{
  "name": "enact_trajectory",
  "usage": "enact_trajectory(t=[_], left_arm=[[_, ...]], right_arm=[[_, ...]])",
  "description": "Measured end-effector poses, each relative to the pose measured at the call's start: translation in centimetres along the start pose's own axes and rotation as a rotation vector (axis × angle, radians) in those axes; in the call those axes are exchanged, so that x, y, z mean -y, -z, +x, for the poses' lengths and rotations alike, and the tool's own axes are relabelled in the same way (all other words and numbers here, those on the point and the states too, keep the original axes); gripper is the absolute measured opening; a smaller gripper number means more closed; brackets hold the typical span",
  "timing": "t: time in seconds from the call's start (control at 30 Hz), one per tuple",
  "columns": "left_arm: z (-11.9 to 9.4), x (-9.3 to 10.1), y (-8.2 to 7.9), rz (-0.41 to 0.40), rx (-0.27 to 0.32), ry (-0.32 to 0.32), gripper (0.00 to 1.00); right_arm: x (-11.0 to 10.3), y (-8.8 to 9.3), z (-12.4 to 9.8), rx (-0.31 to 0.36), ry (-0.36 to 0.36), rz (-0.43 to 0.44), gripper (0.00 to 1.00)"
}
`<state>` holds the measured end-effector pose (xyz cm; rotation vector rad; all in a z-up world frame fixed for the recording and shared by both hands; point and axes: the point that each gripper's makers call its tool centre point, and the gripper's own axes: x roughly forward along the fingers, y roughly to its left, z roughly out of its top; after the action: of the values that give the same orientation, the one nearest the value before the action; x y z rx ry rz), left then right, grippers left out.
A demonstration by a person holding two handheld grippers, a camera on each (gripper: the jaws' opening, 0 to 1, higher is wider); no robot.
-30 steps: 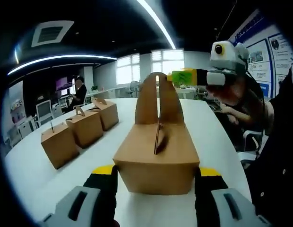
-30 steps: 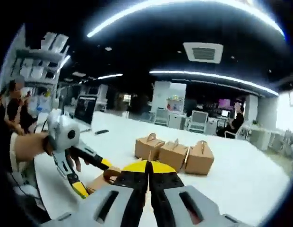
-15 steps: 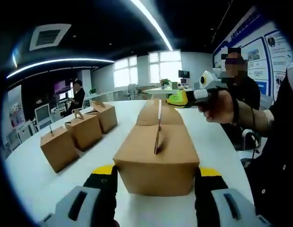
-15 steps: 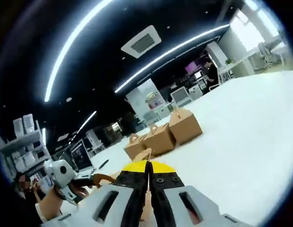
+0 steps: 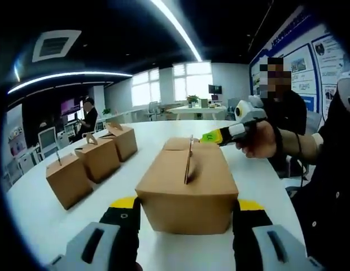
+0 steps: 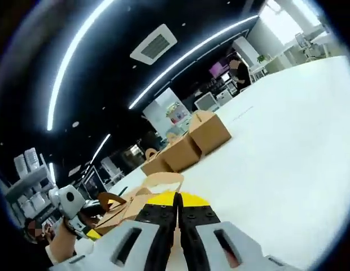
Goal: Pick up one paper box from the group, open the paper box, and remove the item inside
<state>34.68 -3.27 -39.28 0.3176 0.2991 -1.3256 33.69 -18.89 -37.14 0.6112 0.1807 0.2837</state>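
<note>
A brown paper box (image 5: 186,189) stands on the white table (image 5: 248,169), and my left gripper (image 5: 186,204) is shut on its two sides. One thin handle piece (image 5: 190,161) still stands upright on its top. The far handle flap (image 6: 161,180) lies folded back, away from me. My right gripper (image 5: 211,137), held in a hand, comes in from the right with its yellow-green tip at that flap. In the right gripper view its jaws (image 6: 176,199) are pressed together on the flap, with the held box (image 6: 127,208) to the left below.
Three more handled paper boxes (image 5: 66,179) (image 5: 98,158) (image 5: 122,140) stand in a row at the left of the table, also seen as the row of boxes (image 6: 183,149). A person sits at the table's right side (image 5: 282,107). Another person (image 5: 87,113) is far back among desks.
The right gripper has drawn the handle flap from upright backward and down to the box's far side. The left gripper and the box have stayed put. The right gripper view has rolled.
</note>
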Motion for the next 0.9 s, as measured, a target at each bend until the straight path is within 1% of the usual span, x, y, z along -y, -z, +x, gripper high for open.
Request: enact_trajectory(t=[0.1,0.17,0.27,0.3,0.37,0.4,0.5,0.6,0.67,0.73,0.8,0.9], left_arm=[[-0.1,0.0,0.0,0.015,-0.008,0.013,0.67],[-0.1,-0.2,0.0,0.025,-0.015,0.023,0.67],[-0.1,-0.4,0.0,0.039,-0.020,0.032,0.67],[-0.2,-0.5,0.0,0.043,-0.019,0.037,0.67],[-0.3,-0.3,-0.1,0.048,-0.018,0.054,0.66],[-0.3,-0.7,0.0,0.052,-0.019,0.059,0.66],[-0.3,-1.0,-0.2,0.066,-0.020,0.083,0.65],[-0.3,-1.3,-0.1,0.062,-0.022,0.104,0.64],[-0.1,-1.6,-0.1,0.049,-0.018,0.114,0.64],[-0.1,-1.8,0.0,0.033,-0.012,0.125,0.65],[-0.1,-1.5,0.2,0.028,-0.017,0.132,0.66],[-0.3,-0.9,0.5,0.025,-0.033,0.138,0.68]], right_arm=[[-0.9,-1.1,-0.3,0.024,-0.014,-0.004,0.03],[-1.9,-1.9,-0.5,0.042,-0.031,-0.016,0.03],[-3.2,-2.7,-0.6,0.057,-0.051,-0.030,0.03],[-3.2,-2.9,-0.3,0.061,-0.053,-0.036,0.03],[-3.5,-2.9,-0.5,0.071,-0.050,-0.051,0.03],[-3.6,-2.9,-0.6,0.077,-0.046,-0.052,0.03],[-3.2,-2.8,-1.0,0.107,-0.031,-0.014,0.03],[-3.2,-2.6,-1.4,0.131,-0.022,0.003,0.03],[-3.1,-2.5,-1.6,0.147,-0.017,0.018,0.03],[-2.9,-2.4,-1.7,0.147,-0.014,0.024,0.03],[-2.8,-2.6,-1.8,0.147,-0.016,0.026,0.03],[-3.1,-2.9,-1.6,0.153,-0.028,0.000,0.03]])
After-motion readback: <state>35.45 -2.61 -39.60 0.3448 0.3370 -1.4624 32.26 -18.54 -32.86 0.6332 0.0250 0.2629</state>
